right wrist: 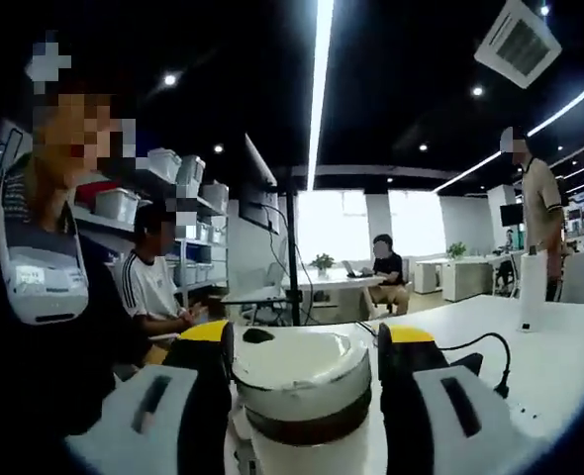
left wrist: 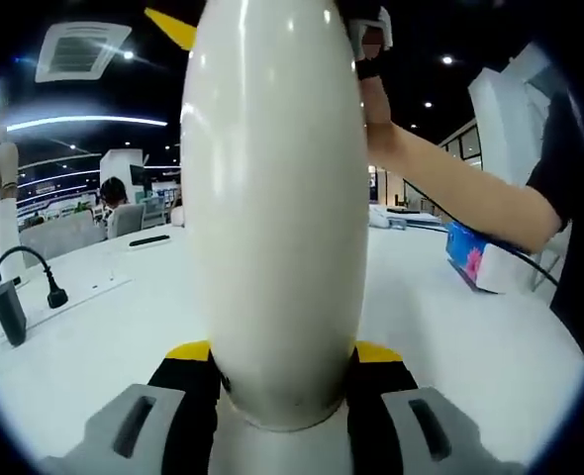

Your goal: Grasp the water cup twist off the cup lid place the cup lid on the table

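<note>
A tall white water cup (left wrist: 272,218) stands upright right in front of the left gripper view. My left gripper (left wrist: 282,368) is shut on its lower body, yellow-tipped fingers (left wrist: 188,352) pressed against both sides. At the cup's top, a yellow finger of the right gripper (left wrist: 170,27) pokes out from behind it. In the right gripper view the white cup lid (right wrist: 302,368) sits over a dark band on the cup (right wrist: 312,457). My right gripper (right wrist: 305,346) is shut on that lid from both sides.
The white table (left wrist: 94,336) carries a black plug and cable (left wrist: 35,287) at the left and a blue-pink pack (left wrist: 475,259) at the right. A person's forearm (left wrist: 450,183) reaches over the cup. A black cable (right wrist: 485,346) and white bottle (right wrist: 533,292) lie right; people sit behind.
</note>
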Demonstrator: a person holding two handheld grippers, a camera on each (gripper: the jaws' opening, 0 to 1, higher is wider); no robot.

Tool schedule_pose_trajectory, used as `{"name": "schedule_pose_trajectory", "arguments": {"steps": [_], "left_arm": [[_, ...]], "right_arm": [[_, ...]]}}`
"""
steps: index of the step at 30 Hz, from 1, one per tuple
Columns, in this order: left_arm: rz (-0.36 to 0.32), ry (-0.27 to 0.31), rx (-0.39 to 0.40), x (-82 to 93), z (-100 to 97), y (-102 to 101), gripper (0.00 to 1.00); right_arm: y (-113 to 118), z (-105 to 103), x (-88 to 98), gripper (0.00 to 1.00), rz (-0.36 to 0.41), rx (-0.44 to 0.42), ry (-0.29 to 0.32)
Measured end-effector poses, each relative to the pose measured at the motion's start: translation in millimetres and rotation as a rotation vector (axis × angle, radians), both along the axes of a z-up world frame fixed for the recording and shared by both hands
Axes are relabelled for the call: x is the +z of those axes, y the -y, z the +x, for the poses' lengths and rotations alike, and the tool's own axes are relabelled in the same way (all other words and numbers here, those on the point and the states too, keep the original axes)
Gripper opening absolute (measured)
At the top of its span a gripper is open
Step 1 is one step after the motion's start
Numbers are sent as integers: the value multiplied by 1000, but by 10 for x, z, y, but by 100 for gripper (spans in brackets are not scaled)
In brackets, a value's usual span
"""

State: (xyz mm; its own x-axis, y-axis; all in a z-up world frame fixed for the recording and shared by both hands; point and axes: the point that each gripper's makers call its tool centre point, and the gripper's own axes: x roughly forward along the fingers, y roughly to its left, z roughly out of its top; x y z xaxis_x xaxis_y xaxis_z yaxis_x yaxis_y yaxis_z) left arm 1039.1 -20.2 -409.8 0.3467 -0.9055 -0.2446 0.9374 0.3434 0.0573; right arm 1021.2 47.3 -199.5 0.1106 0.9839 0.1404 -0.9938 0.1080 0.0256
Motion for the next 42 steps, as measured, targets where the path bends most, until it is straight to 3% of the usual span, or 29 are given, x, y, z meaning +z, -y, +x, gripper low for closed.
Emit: {"name": "schedule_pose_trajectory", "arguments": {"steps": [5, 10, 16, 23, 25, 27, 30, 35, 39, 42], "left_arm": [[3, 7, -2, 3, -27, 9, 52], [3, 1, 0, 2, -42, 15, 52], [5, -1, 2, 7, -61, 13, 52], [5, 0, 0, 11, -78, 19, 52], [6, 0, 0, 11, -85, 20, 52], [6, 0, 0, 12, -92, 23, 52], [6, 1, -1, 11, -105, 25, 52], [6, 0, 0, 7, -104, 20, 52], [6, 0, 1, 5, -108, 19, 52], [7, -1, 2, 6, -109, 18, 52]], "right_arm": [[-49, -29, -22, 62, -14, -59, 4], [-59, 97, -88, 63, -68, -145, 24], [-99, 197, -75, 77, -105, -162, 49], [-165, 99, -57, 76, -189, -167, 115], [-141, 143, -41, 74, -210, -209, 154], [-102, 160, -40, 72, -224, -239, 147], [21, 181, -1, 72, -211, -295, 153], [107, 166, 129, 71, -113, -338, 117], [103, 43, 153, 68, -138, -405, 151], [174, -44, 130, 65, -188, -503, 186]]}}
